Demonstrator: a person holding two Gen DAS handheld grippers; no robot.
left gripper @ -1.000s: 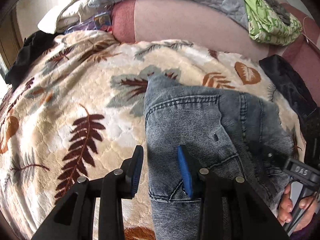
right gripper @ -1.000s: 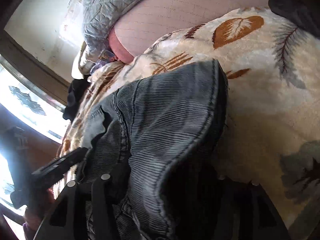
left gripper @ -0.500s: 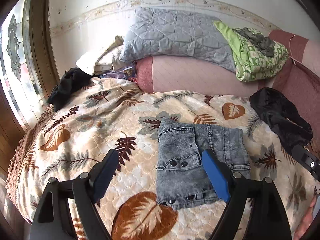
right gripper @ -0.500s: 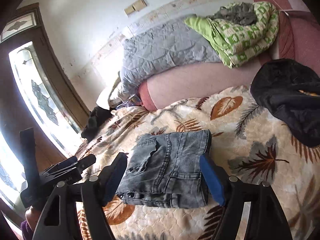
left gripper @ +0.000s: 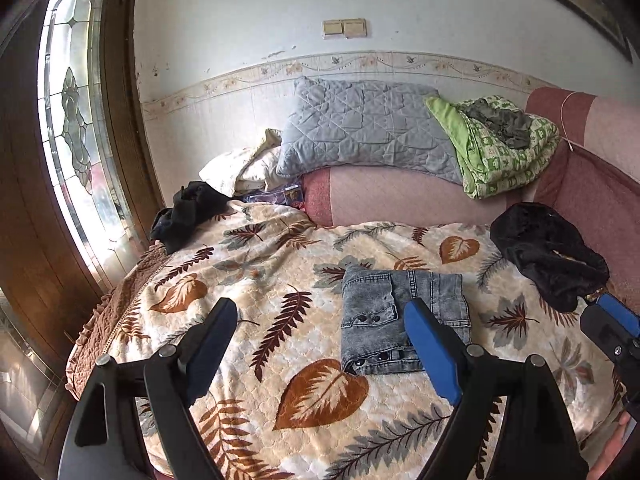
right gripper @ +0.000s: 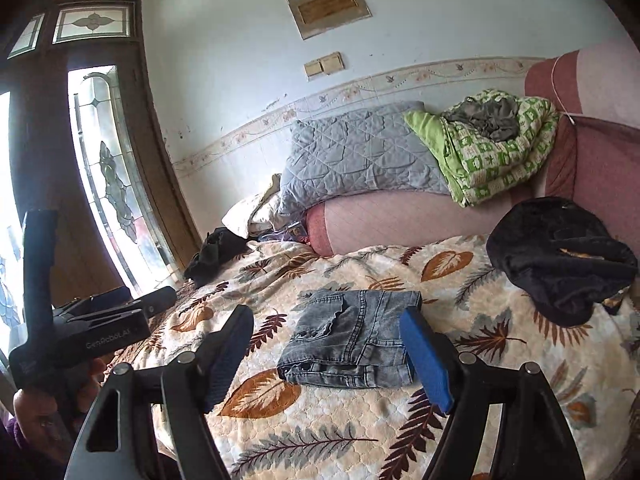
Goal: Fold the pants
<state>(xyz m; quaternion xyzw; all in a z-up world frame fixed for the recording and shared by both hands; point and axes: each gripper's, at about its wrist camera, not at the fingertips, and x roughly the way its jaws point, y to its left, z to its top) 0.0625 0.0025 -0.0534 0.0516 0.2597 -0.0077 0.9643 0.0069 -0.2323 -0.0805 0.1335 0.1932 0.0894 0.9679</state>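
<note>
Grey denim pants (left gripper: pixel 384 312) lie folded into a small rectangle on the leaf-patterned blanket (left gripper: pixel 240 264), buttons toward me. My left gripper (left gripper: pixel 320 308) hovers above and short of them, open, nothing between its blue pads. The right gripper (right gripper: pixel 326 314) is likewise open and empty, held back from the folded pants (right gripper: pixel 352 336). Each gripper shows in the other's view: the right gripper (left gripper: pixel 616 320) at the right edge, the left gripper (right gripper: pixel 100 320) at the left with a hand on its handle.
A crumpled black garment (left gripper: pixel 548 256) lies right of the pants, another dark heap (left gripper: pixel 184 212) at the blanket's far left corner. A grey quilt (left gripper: pixel 360 128) and green bedding (left gripper: pixel 500 156) rest on the pink sofa back. A glazed wooden door (left gripper: pixel 72 140) stands left.
Both grippers let go of the pants, opened wide and drew up and back. The folded pants now lie alone on the blanket, and the wall and door have come into sight.
</note>
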